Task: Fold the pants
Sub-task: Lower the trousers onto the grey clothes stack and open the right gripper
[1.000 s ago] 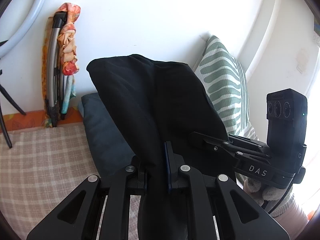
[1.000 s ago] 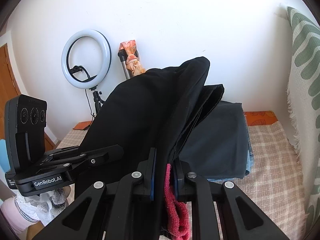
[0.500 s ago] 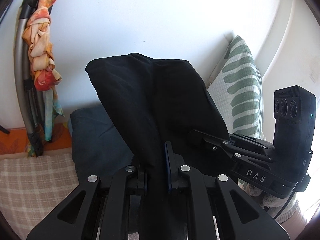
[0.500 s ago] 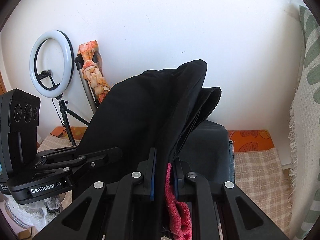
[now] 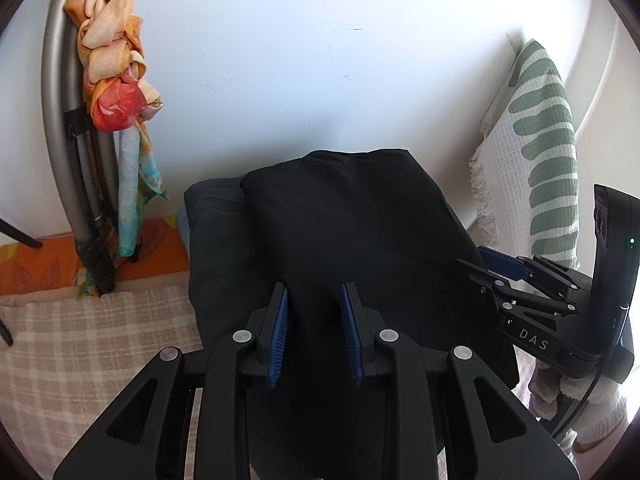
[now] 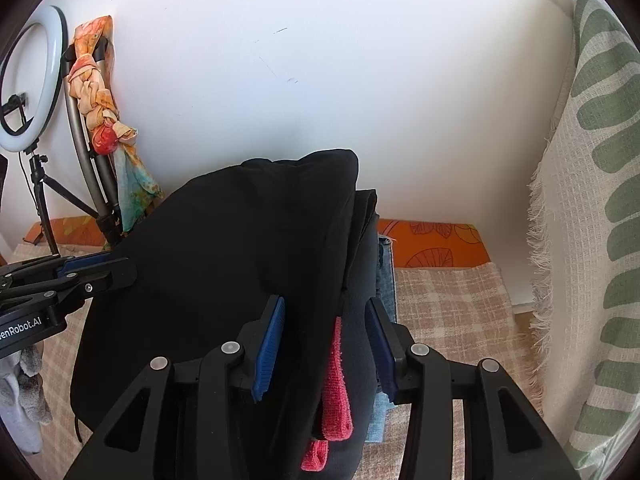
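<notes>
In the left wrist view, the left tool (image 5: 314, 300) had just been opening: its blue ribbed pads (image 5: 280, 328) stood apart, with the folded black fabric pants (image 5: 352, 216) lying between them but no longer pinched. The pants rested on a dark grey folded garment (image 5: 216, 248), which sat on the beige checked bed cover (image 5: 92, 332) close to the white wall (image 5: 300, 60). A grey folded metal frame wrapped with an orange patterned scarf (image 5: 112, 60) leaned at the left. The right tool (image 5: 492, 266) reached in at the pants' right edge, before the white-and-green leaf-patterned throw (image 5: 548, 168).

In the right wrist view, the right tool (image 6: 326, 316) had likewise just been opening, its pads wide apart around the pants' (image 6: 240, 248) right edge, with a red terry cloth (image 6: 334, 392) hanging between them. Bare checked cover lay to the right. Only this view showed the cloth, a strip of blue denim (image 6: 386, 276) under the stack, an orange leaf-print sheet (image 6: 436, 242) along the wall and a white ring light on a black tripod (image 6: 28, 80). The left tool (image 6: 100, 270) touched the pants' left edge.
</notes>
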A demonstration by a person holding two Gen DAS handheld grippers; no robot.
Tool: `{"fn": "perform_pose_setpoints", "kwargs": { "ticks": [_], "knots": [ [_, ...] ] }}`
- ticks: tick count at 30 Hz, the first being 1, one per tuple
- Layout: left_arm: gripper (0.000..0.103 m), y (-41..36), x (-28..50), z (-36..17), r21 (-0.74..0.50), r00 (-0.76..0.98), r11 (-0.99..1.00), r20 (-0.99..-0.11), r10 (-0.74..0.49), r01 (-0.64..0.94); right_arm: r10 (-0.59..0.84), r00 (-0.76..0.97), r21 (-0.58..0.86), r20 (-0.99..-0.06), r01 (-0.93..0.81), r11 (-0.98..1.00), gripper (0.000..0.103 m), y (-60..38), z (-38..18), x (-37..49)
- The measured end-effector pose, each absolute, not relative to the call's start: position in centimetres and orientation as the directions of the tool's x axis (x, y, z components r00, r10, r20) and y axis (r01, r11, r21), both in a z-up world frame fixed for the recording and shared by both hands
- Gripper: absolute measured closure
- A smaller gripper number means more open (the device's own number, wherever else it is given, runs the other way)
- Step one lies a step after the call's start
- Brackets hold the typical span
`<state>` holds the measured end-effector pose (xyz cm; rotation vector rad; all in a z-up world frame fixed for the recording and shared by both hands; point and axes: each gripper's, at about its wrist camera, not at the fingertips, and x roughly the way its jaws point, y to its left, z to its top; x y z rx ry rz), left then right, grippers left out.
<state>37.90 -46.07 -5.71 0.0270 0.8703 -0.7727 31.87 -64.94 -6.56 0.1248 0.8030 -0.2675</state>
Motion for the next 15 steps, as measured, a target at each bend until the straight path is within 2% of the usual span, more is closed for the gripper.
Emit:
{"fn": "perform_pose_setpoints", "kwargs": {
  "ticks": [10,11,12,13,15],
  "knots": [
    [0.078,-43.7,34.8,-2.4,-0.237,0.433,0.715,-0.658,-0.617,0.658,-0.199,0.687,0.017,-0.699,0.295,0.955,0.057,-63.3,-4.7,29.1],
    [0.075,-43.5,34.3,-2.0,-0.23,0.438,0.713,-0.653,-0.618,0.662,-0.202,0.689,0.014,-0.696,0.294,0.956,0.057,-63.0,-4.5,28.7],
    [0.064,-43.2,33.9,-1.7,-0.225,0.442,0.711,-0.649,-0.619,0.666,-0.202,0.692,0.012,-0.693,0.291,0.957,0.057,-62.7,-4.2,28.4],
    [0.059,-43.4,33.5,-1.4,-0.226,0.444,0.707,-0.642,-0.625,0.67,-0.2,0.697,0.012,-0.688,0.287,0.958,0.057,-62.3,-3.9,27.9],
    [0.058,-42.7,32.7,-0.8,-0.231,0.444,0.7,-0.63,-0.637,0.675,-0.2,0.706,0.008,-0.679,0.28,0.96,0.057,-61.6,-3.3,27.0]
  ]
}}
